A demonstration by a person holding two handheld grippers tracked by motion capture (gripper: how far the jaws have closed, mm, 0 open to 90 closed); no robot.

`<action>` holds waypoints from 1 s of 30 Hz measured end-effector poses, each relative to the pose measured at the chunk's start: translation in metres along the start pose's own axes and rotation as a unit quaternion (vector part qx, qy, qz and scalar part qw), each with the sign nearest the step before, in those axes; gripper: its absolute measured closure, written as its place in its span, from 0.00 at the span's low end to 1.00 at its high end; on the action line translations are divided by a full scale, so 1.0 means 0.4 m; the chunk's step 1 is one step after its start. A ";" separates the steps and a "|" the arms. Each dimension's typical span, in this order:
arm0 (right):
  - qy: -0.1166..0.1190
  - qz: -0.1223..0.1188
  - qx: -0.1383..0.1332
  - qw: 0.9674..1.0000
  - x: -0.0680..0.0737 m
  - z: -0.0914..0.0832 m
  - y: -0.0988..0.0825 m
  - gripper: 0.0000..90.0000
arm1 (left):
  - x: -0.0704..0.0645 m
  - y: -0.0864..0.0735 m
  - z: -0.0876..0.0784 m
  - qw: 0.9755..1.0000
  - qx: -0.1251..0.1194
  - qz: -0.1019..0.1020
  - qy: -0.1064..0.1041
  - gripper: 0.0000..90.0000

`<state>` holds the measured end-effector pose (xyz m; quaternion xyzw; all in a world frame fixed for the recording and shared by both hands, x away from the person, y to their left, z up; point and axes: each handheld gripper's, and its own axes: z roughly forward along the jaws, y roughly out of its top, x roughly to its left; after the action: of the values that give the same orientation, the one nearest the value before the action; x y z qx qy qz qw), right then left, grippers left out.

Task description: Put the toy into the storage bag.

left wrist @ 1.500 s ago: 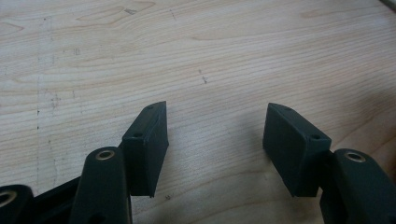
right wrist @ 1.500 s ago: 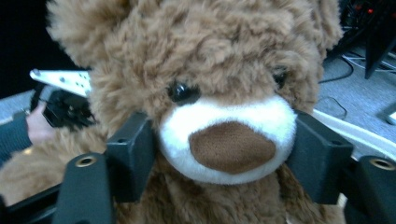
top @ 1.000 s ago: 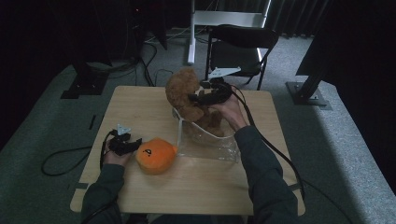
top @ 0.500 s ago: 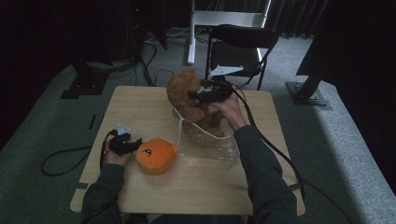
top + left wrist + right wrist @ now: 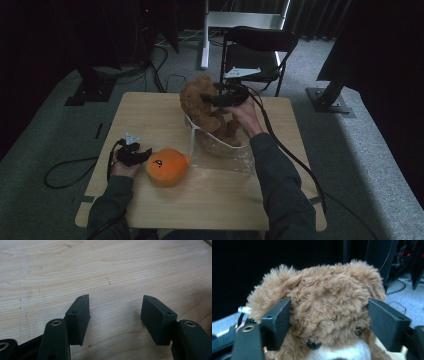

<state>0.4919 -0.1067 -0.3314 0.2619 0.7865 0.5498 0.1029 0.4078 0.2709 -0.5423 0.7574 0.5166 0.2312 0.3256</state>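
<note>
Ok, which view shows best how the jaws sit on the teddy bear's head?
The right gripper view: the teddy bear fills the gap, one jaw at each side of its head. The high view shows the bear small, partly in the clear bag.

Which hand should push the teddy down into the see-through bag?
Right, most likely. The right tool already has its jaws around the teddy's head, above the clear bag. The left tool sits open over bare table, beside the orange plush.
</note>
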 end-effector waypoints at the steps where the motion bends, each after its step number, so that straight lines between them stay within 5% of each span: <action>1: -0.002 -0.006 0.009 1.000 0.003 0.002 -0.003 0.27 | 0.000 0.000 0.000 1.000 0.000 0.000 0.000 0.46; 8: -0.022 -0.032 0.089 0.995 0.023 0.026 -0.041 0.35 | 0.000 0.000 0.000 1.000 0.000 0.000 0.000 0.46; 15: -0.011 -0.011 0.106 0.994 0.025 0.016 -0.054 0.39 | 0.000 0.000 0.000 1.000 0.000 0.000 0.000 0.46; 24: -0.032 -0.042 0.076 0.996 0.057 -0.022 -0.055 0.38 | 0.000 0.000 0.000 1.000 0.000 0.000 -0.001 0.46; 30: -0.002 -0.057 0.025 0.998 0.111 -0.076 -0.040 0.40 | 0.000 0.000 0.000 1.000 0.001 0.000 -0.001 0.46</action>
<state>0.4360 -0.1123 -0.3291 0.2205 0.8132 0.5229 0.1292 0.4078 0.2710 -0.5422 0.7578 0.5165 0.2304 0.3254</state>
